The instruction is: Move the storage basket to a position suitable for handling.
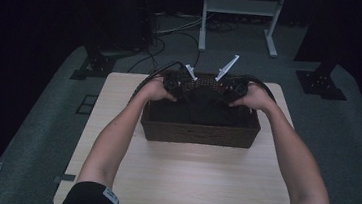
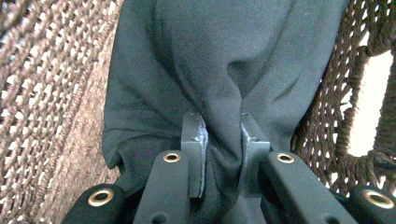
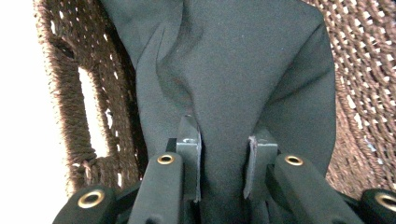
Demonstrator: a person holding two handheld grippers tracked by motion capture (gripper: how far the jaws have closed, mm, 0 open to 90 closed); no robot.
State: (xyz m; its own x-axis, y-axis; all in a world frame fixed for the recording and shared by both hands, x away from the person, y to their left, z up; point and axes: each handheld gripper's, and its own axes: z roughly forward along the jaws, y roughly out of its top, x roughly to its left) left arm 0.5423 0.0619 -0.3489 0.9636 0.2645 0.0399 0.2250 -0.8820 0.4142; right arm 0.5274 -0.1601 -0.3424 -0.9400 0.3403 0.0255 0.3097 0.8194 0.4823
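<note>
A dark woven basket [image 1: 198, 132] stands in the middle of the light wooden table [image 1: 186, 183]. Inside it lies a dark grey cloth [image 1: 203, 106]. My left gripper [image 1: 175, 84] reaches into the basket's far left part, my right gripper [image 1: 235, 88] into its far right part. In the left gripper view the cloth [image 2: 219, 70] is bunched between the jaws of the left gripper [image 2: 223, 140], which is shut on a fold. The right gripper view shows the cloth [image 3: 243, 70] pinched in the same way by the right gripper [image 3: 223, 144].
The basket's woven walls [image 2: 51, 93] [image 3: 369, 84] stand close on both sides of the cloth, with handle slots [image 2: 369, 107] [image 3: 93, 112]. Beyond the table are a white frame [image 1: 240, 17], cables [image 1: 176, 28] and dark stands [image 1: 321, 80] on the grey floor.
</note>
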